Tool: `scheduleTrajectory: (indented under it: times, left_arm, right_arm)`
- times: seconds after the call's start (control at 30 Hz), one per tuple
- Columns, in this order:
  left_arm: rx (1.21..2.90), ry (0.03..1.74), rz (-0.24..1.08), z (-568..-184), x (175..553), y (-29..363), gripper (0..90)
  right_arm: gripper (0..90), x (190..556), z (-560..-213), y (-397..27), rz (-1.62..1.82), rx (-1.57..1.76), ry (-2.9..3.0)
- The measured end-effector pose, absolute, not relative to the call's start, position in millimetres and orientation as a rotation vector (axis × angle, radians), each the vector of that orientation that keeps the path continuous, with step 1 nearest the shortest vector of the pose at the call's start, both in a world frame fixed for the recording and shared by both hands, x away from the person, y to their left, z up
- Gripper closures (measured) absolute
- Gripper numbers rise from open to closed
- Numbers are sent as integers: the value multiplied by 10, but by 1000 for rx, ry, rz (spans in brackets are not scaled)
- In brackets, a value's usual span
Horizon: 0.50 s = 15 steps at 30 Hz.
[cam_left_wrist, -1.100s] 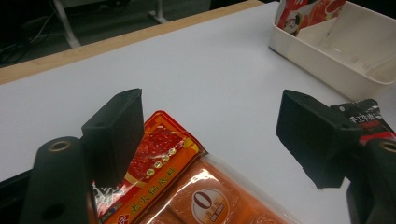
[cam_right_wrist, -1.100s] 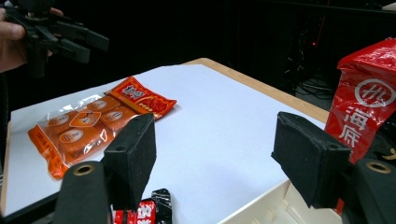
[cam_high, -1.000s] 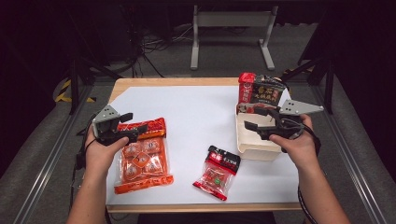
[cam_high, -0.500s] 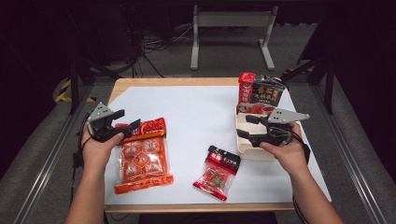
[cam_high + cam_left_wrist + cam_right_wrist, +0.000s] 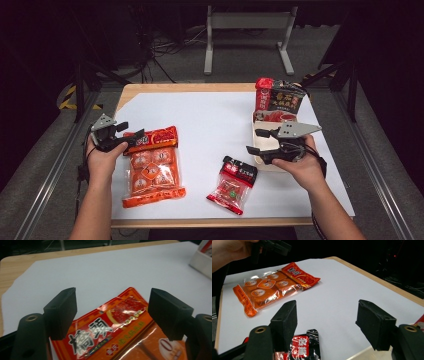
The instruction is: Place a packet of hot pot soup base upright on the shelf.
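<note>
An orange snack pack with a red top strip lies flat at the left of the white sheet. My left gripper hovers at that strip, open; in the left gripper view the jaws stand wide on either side of the strip without touching it. A small red-and-black packet lies near the front middle. My right gripper is open over the left edge of a white box. In the right gripper view nothing sits between its jaws, and the small packet lies below them.
Two tall snack bags, one red and one dark, stand in the far end of the white box. The wooden table edge frames the white sheet. A metal stand is on the floor behind.
My left hand has drifted left and lower, toward the orange pack's top strip. My right hand has shifted a little left and nearer the table's front. Both pairs of jaws stay wide.
</note>
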<state>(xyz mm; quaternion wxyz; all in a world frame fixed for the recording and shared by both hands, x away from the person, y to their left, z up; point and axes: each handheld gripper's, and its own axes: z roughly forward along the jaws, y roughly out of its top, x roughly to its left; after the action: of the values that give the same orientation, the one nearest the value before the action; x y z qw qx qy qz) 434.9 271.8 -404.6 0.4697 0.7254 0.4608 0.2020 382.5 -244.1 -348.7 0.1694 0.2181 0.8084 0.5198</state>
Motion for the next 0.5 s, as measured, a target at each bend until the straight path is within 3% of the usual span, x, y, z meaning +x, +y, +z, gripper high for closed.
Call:
scheduleTrajectory:
  times: [0.5]
  left_arm:
    - [1820,1292,539,-4371,4488,2916,240]
  right_arm:
    - [342,3810,-3516,-2377,1463,594,2353]
